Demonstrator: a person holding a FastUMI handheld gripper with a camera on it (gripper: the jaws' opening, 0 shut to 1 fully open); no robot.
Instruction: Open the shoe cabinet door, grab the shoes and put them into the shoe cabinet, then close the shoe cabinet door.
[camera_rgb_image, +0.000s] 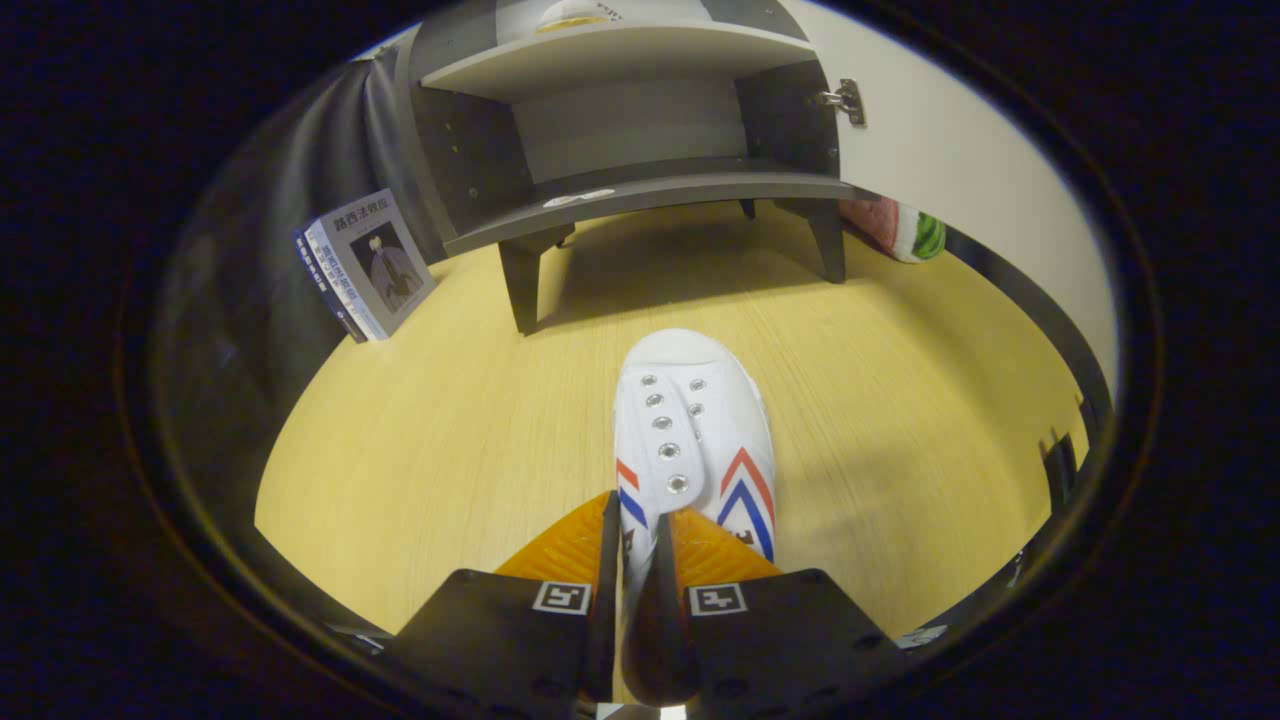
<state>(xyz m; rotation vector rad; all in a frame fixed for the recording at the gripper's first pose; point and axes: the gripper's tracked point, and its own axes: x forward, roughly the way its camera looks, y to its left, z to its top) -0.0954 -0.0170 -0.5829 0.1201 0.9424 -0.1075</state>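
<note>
Gripper (636, 545) jaws clamped on white shoe (690, 430) at its collar edge. Toe points to 12 o'clock, toward open shoe cabinet (640, 185); door (960, 170) at 2 o'clock.

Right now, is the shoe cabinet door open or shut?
Open. The door is swung aside on its hinge, baring the cabinet's lower shelf. The gripper fingers pinch the white shoe.

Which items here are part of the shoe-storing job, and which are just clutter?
Job:
- white shoe, pinched between the gripper fingers
- shoe cabinet, beyond the shoe
- cabinet door, swung open

Lying about:
- book leaning beside the cabinet
- watermelon-patterned object behind the door
</note>
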